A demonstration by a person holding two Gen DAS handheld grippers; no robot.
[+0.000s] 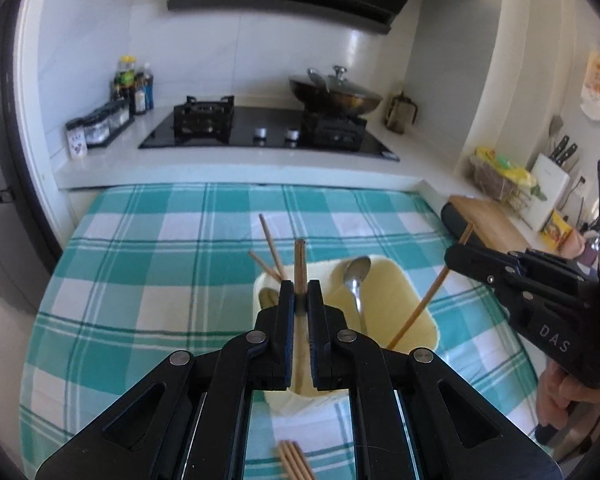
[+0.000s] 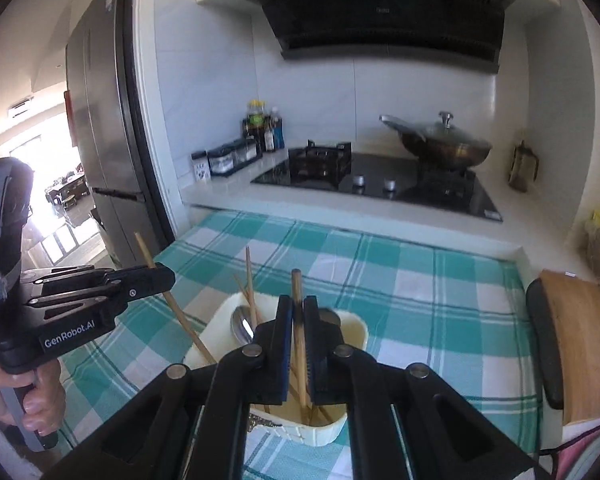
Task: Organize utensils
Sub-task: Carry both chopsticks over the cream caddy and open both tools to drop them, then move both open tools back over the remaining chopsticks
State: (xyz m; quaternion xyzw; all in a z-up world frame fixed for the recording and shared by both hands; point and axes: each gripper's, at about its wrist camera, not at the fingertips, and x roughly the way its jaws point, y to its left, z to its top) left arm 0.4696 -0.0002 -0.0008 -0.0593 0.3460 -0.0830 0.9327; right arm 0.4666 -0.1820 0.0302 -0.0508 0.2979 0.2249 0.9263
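The left gripper is clamped on a chopstick at the frame centre, its lower end inside the cream holder; the right gripper pinches another chopstick over the same holder; a spoon leans inside; spare chopsticks lie on the checked cloth at bottom centre.

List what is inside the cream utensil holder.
The cream utensil holder holds a metal spoon, loose chopsticks, and the lower ends of the chopsticks gripped by the left gripper and right gripper. The grippers' fingers hide its bottom.
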